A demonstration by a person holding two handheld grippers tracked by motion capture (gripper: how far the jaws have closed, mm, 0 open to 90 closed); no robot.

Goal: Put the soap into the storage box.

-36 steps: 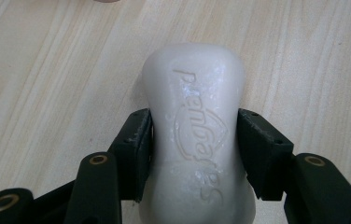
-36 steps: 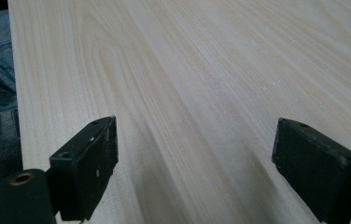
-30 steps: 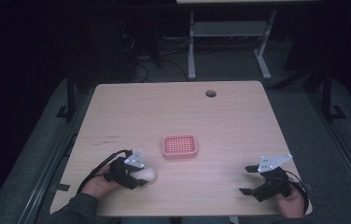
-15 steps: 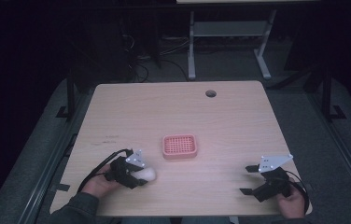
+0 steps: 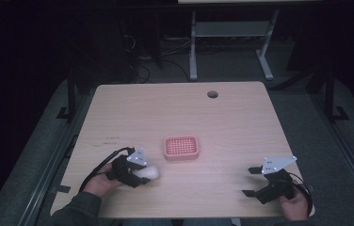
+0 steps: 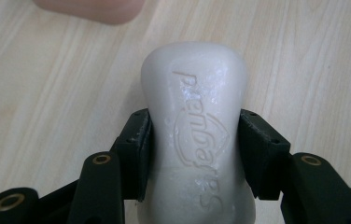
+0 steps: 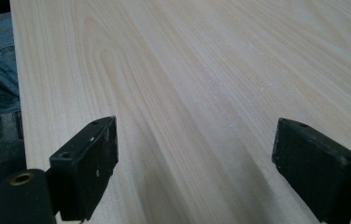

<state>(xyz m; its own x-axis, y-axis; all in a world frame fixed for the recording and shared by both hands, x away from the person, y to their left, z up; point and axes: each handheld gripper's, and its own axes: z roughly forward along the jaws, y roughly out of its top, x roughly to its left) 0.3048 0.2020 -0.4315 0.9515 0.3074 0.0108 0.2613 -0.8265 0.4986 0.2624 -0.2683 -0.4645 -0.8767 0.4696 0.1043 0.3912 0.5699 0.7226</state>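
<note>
Dark room all around, cables and a metal stand frame behind, and a pale wooden tabletop [image 5: 241, 117] lit in the middle. Down at the near-left corner, the left hand-held gripper [image 5: 142, 173] has its jaws clamped on a white bar of soap [image 6: 197, 135], pads pressing both long sides. From the left gripper view, the soap's long axis runs straight out along the jaws, embossed lettering facing up, rounded far end poking well past the fingertips [image 6: 136, 149]. Whether the bar is resting on the wood or just lifted, hard to say from these angles.

Now the key relation: the pink slotted soap dish [image 5: 181, 147] sits near the tabletop's middle, ahead of the soap and a little to its right, close by. The left hand is clearly the nearer one, so a short carry forward and right looks like the call.

Over on the near-right, the right hand-held gripper [image 5: 253, 181] rests with jaws spread wide, nothing between them but bare wood, well apart from the dish.
</note>
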